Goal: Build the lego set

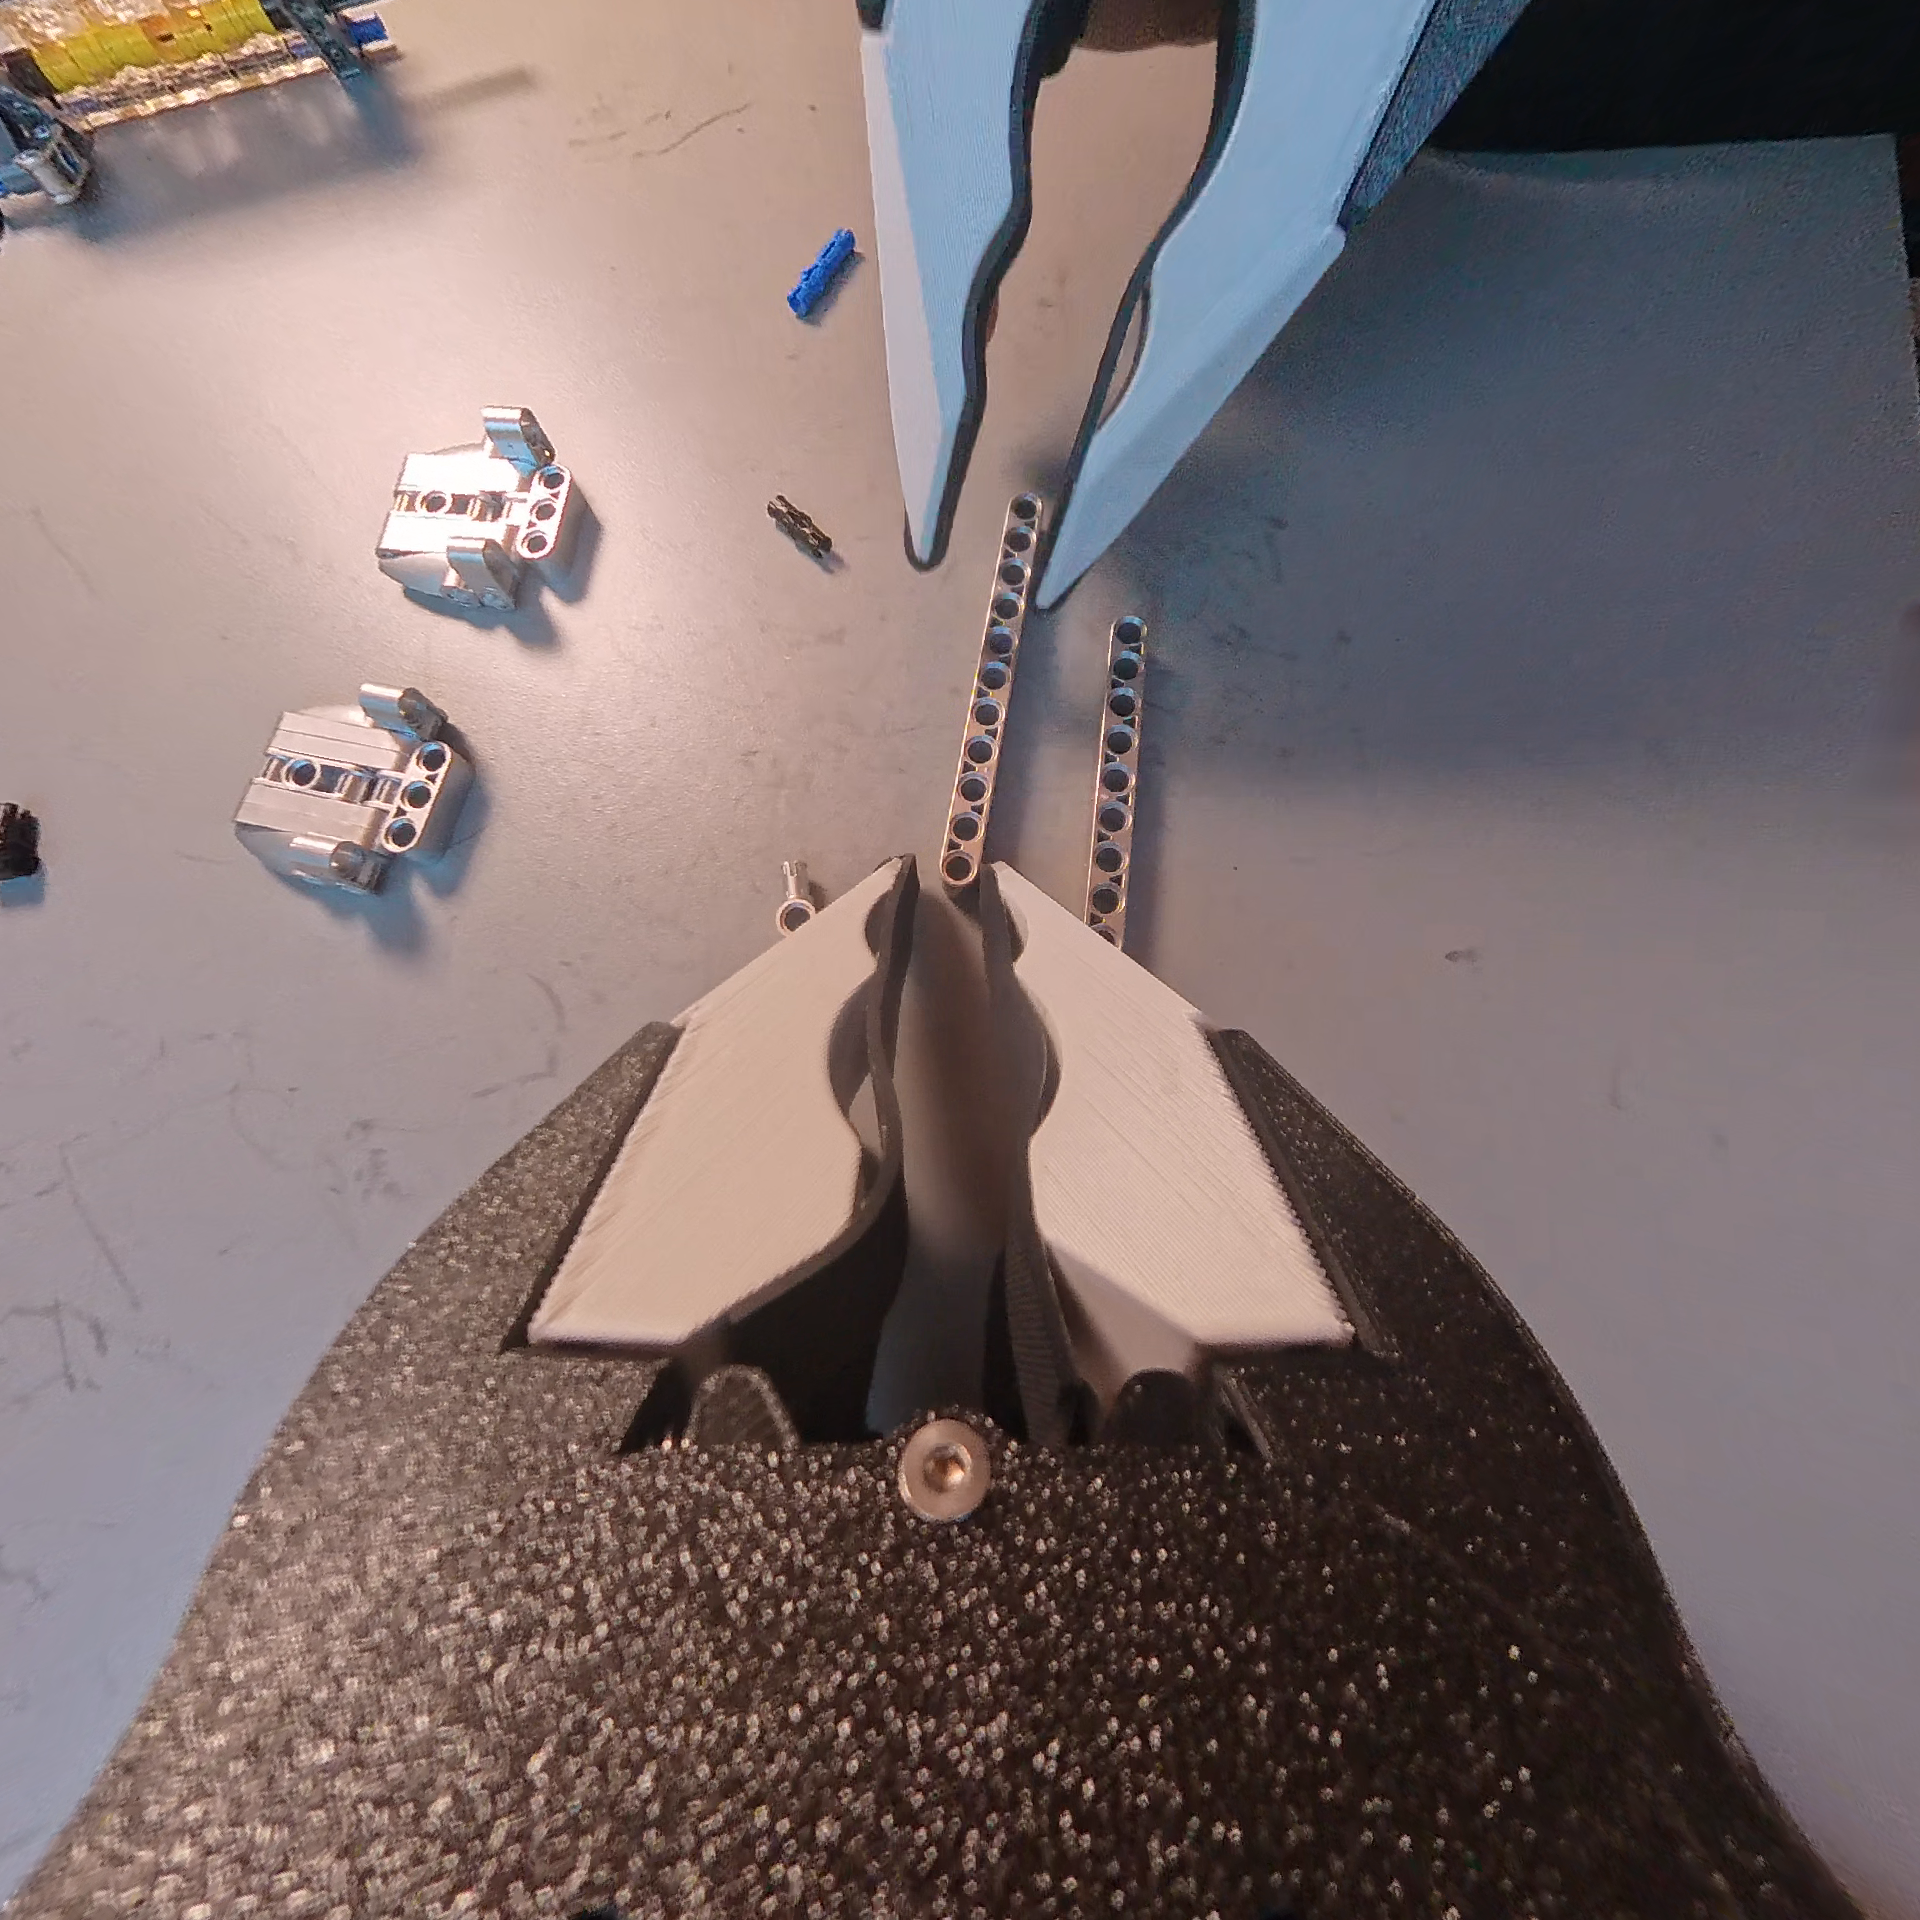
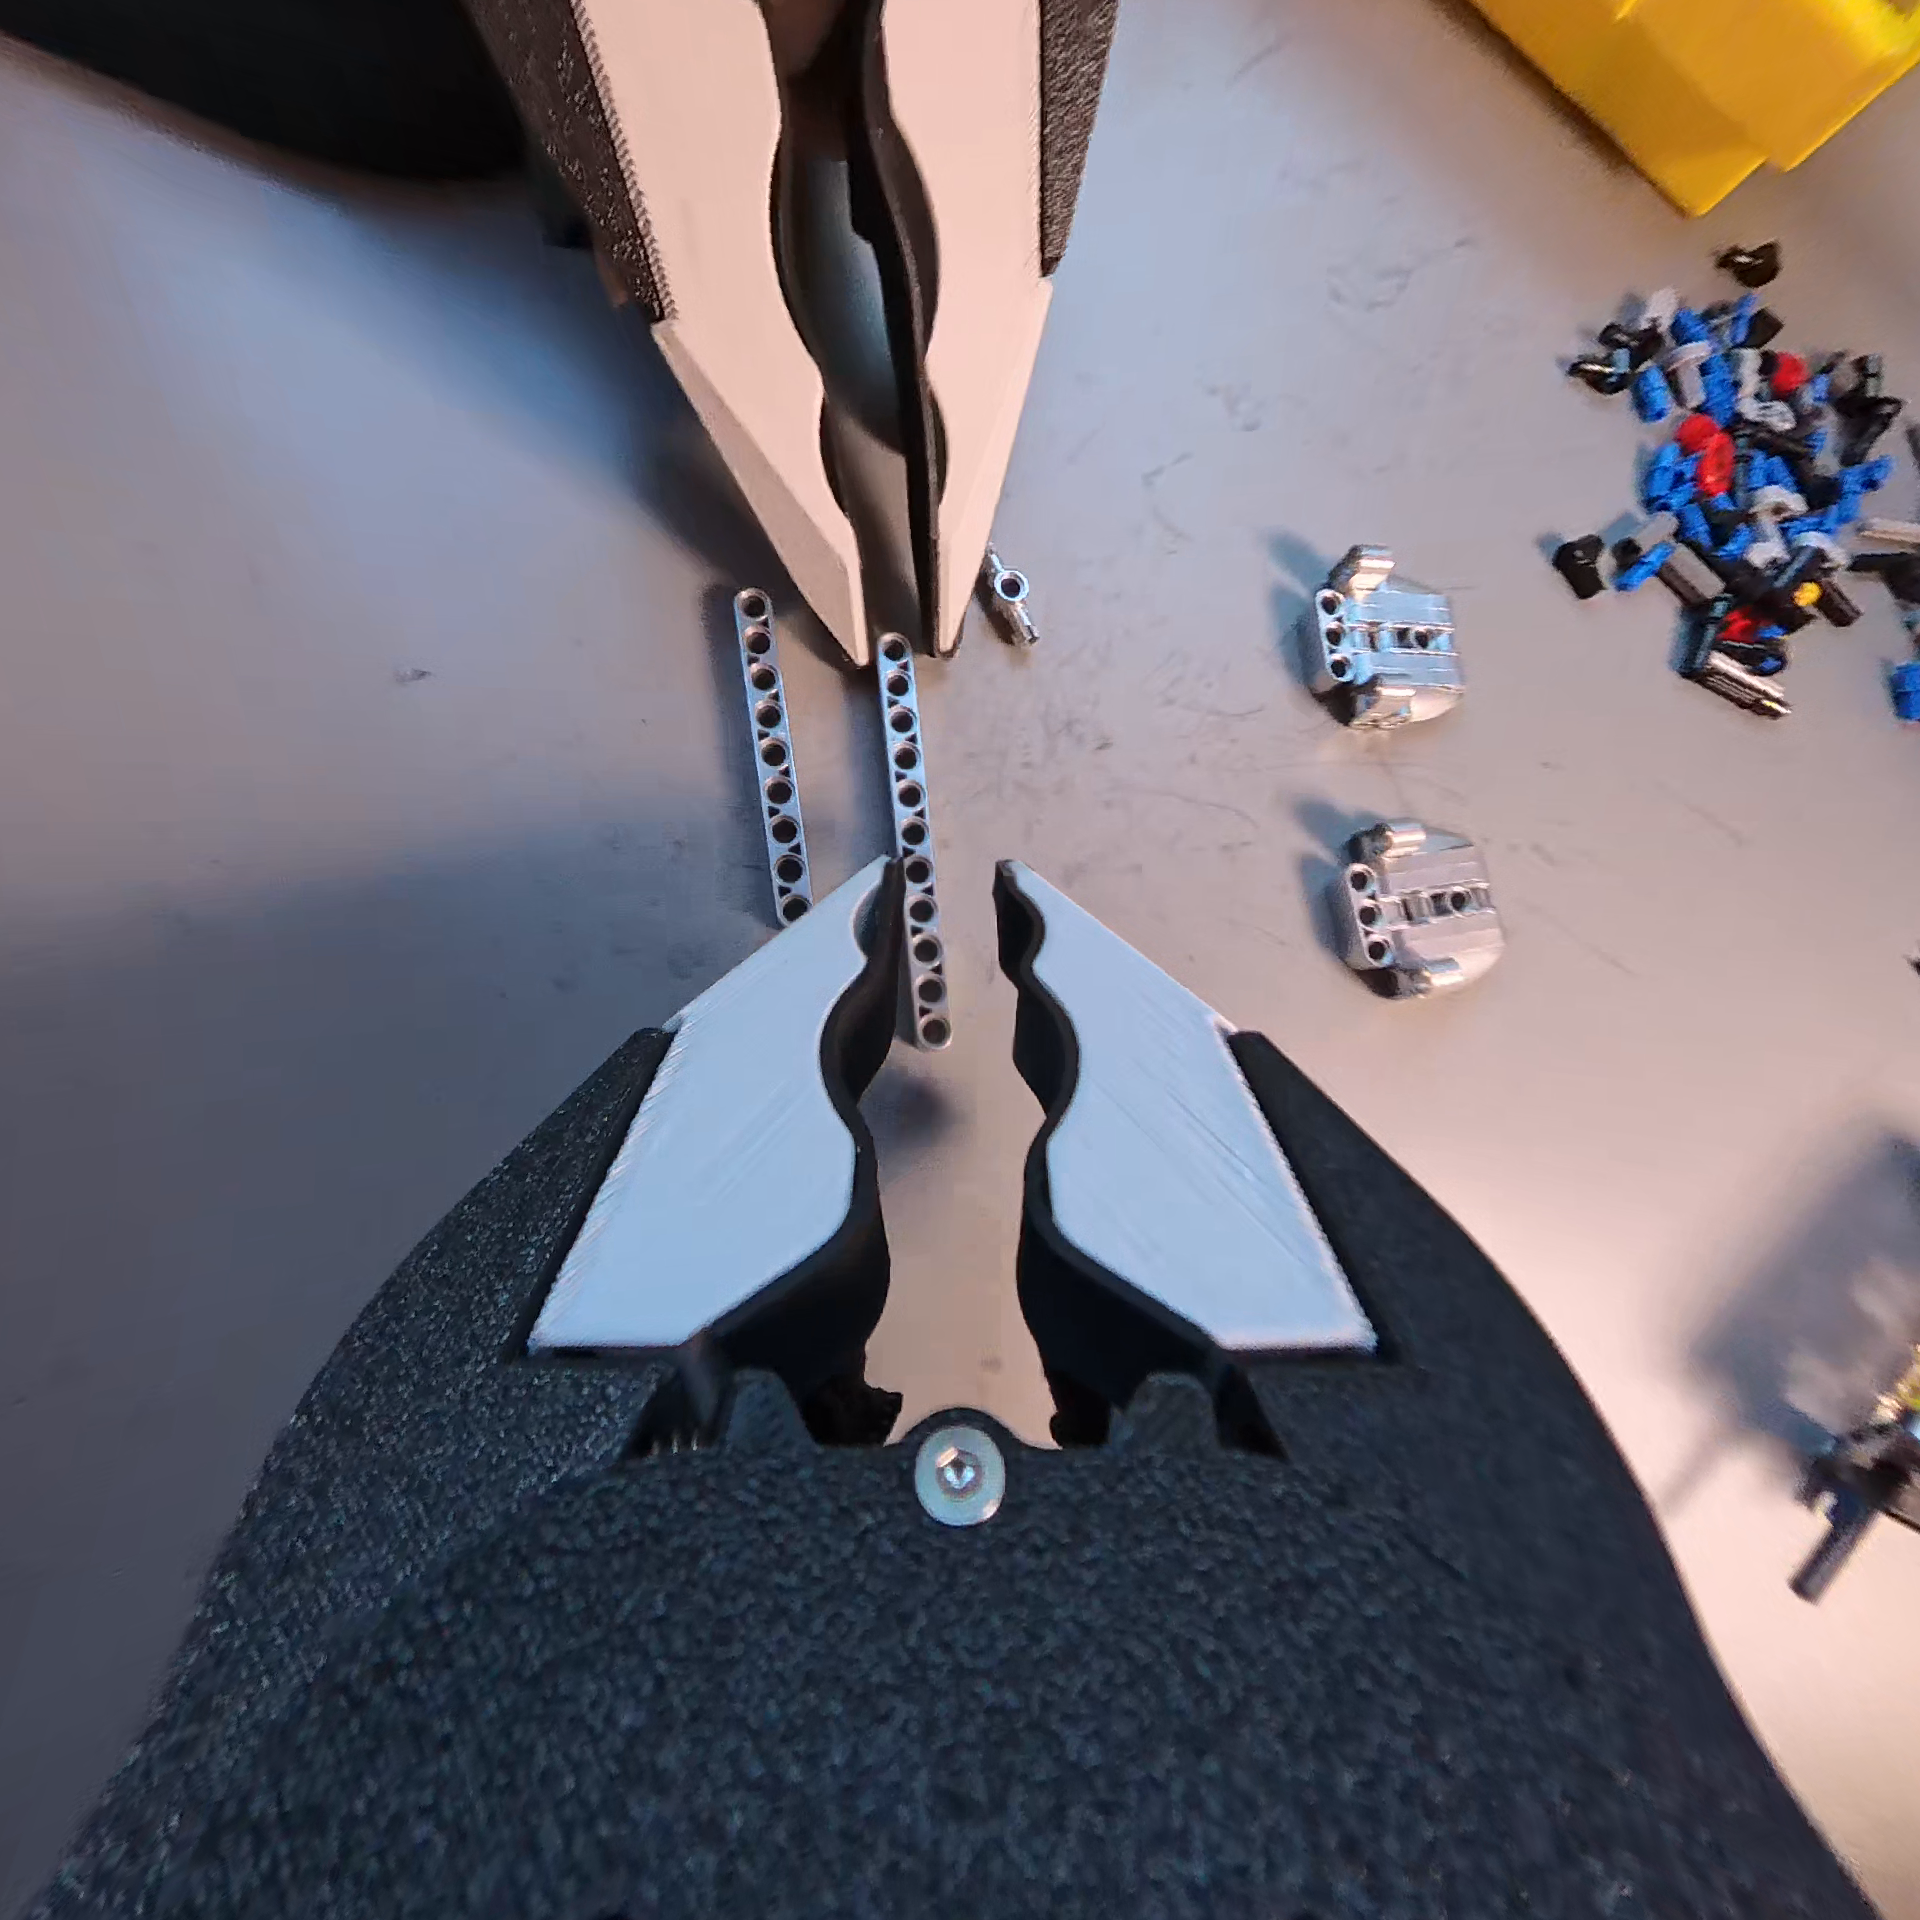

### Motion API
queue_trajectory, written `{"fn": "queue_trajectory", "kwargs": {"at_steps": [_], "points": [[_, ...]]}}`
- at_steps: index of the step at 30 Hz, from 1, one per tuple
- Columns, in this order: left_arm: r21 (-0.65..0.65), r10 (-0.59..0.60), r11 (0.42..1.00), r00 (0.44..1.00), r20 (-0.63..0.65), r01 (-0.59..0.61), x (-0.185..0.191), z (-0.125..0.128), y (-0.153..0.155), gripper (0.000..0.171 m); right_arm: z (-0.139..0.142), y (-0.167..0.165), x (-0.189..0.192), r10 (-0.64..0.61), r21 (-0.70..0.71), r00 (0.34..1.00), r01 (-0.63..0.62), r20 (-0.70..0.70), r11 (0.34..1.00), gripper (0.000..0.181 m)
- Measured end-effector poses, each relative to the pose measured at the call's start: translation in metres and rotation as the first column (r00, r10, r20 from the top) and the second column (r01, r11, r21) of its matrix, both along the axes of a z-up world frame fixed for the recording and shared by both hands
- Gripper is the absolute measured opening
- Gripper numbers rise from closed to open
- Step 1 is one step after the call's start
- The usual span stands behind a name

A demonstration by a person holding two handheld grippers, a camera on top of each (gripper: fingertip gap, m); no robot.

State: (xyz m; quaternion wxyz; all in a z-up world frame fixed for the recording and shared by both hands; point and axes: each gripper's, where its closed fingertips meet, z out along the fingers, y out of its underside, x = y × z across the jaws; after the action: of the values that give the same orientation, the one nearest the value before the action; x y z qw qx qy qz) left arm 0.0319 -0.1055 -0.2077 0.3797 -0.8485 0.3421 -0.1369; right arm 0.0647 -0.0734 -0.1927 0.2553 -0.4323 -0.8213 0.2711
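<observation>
While both tools meet over grey counter [image 1: 1558, 831], left tool [image 1: 951, 878] nearly clenched at one end of long holed beam [image 1: 992, 691], grip unclear; right tool [image 2: 943, 868] released, straddling other end; second beam [image 1: 1117, 769] just beside. Beam likely light, stiff, smooth plastic; pinch narrow sides

- In the left wrist view, the near end of the shorter holed strip [image 1: 1120, 769] is hidden behind the left gripper [image 1: 951, 871].
- A small black piece [image 1: 16, 836] is cut off by the left edge.
- The far clutter of parts [image 1: 156, 52] is blurred.
- In the right wrist view, the yellow box [image 2: 1704, 73] is cut off at the top corner.
- The dark assembly [image 2: 1860, 1475] at the right edge is blurred.
- The pile of small pieces [image 2: 1756, 499] is too small to tell apart.
</observation>
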Motion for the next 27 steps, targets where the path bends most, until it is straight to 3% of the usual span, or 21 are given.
{"fn": "queue_trajectory", "kwargs": {"at_steps": [6, 9, 14, 18, 22, 27], "points": [[0.006, 0.006, 1.0, 0.999, 0.032, -0.006, -0.002, 0.004, 0.001, 0.008, -0.014, -0.013, -0.009, 0.08, -0.012, 0.995, -0.08, 0.051, 0.997, 0.007], [0.058, 0.007, 0.998, 0.993, 0.115, -0.014, -0.002, 0.024, 0.003, 0.008, -0.01, -0.011, -0.007, 0.088, -0.033, 0.996, -0.088, 0.025, 0.996, 0.006], [0.172, 0.127, 0.972, 0.971, 0.202, -0.163, -0.032, 0.052, 0.021, 0.008, 0.001, 0.014, -0.001, 0.014, -0.066, 0.999, -0.016, -0.039, 0.998, 0.007], [0.103, 0.177, 0.976, 0.974, 0.143, -0.192, -0.051, 0.033, 0.021, 0.021, 0.001, 0.014, 0.002, 0.019, -0.076, 0.999, -0.022, -0.038, 0.997, 0.007], [0.059, 0.152, 0.985, 0.977, 0.151, -0.162, -0.049, 0.026, 0.016, 0.027, -0.009, -0.001, 0.0, 0.077, -0.018, 0.997, -0.078, -0.01, 0.997, 0.007], [0.021, 0.14, 0.99, 0.985, 0.105, -0.143, -0.046, 0.011, 0.015, 0.027, -0.014, -0.01, -0.006, 0.092, 0.004, 0.996, -0.092, -0.003, 0.996, 0.007]]}}
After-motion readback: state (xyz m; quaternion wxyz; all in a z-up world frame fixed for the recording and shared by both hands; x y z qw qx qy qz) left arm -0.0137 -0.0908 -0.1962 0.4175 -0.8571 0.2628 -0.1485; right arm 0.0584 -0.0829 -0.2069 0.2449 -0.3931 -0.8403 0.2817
